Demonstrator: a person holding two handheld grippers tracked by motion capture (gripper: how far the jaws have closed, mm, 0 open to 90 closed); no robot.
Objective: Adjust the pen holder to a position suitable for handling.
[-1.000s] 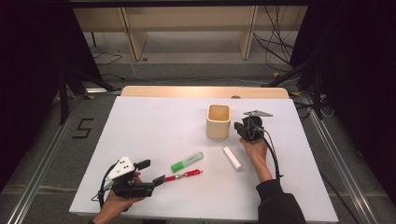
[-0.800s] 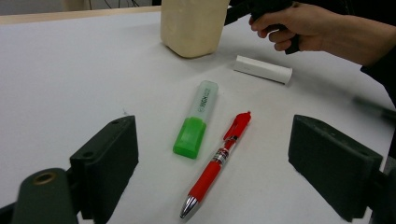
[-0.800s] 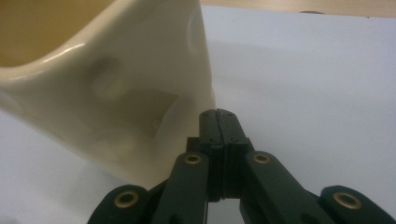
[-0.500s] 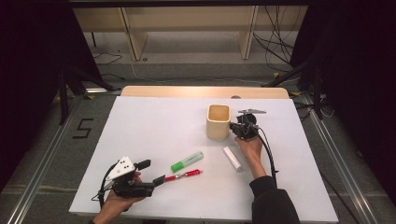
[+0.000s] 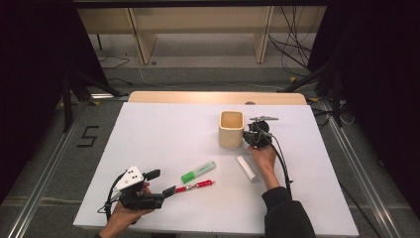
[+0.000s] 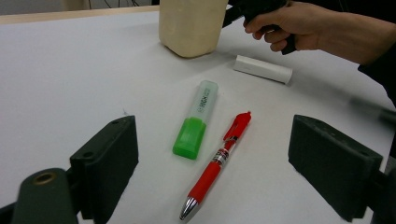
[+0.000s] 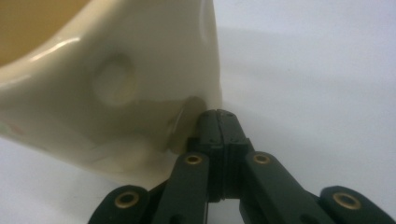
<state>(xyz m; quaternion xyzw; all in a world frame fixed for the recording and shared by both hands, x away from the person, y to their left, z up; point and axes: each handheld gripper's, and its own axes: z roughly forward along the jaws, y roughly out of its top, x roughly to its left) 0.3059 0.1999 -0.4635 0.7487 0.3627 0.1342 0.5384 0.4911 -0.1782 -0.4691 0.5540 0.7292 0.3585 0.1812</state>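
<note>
Right gripper (image 7: pixel 219 114): jaws pressed fully together, nothing between them, tips against the side wall of the cream square cup (image 5: pixel 231 128). Left gripper (image 6: pixel 212 154): jaws spread wide, empty, resting on the white table (image 5: pixel 163 134) before a green highlighter (image 6: pixel 195 119) and red pen (image 6: pixel 219 161). A white cylinder (image 5: pixel 246 168) lies near the right hand (image 5: pixel 262 157).

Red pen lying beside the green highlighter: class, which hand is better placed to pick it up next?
Left. Its open tongs already frame the red pen; the right tongs, shut, sit against the cream cup.
</note>
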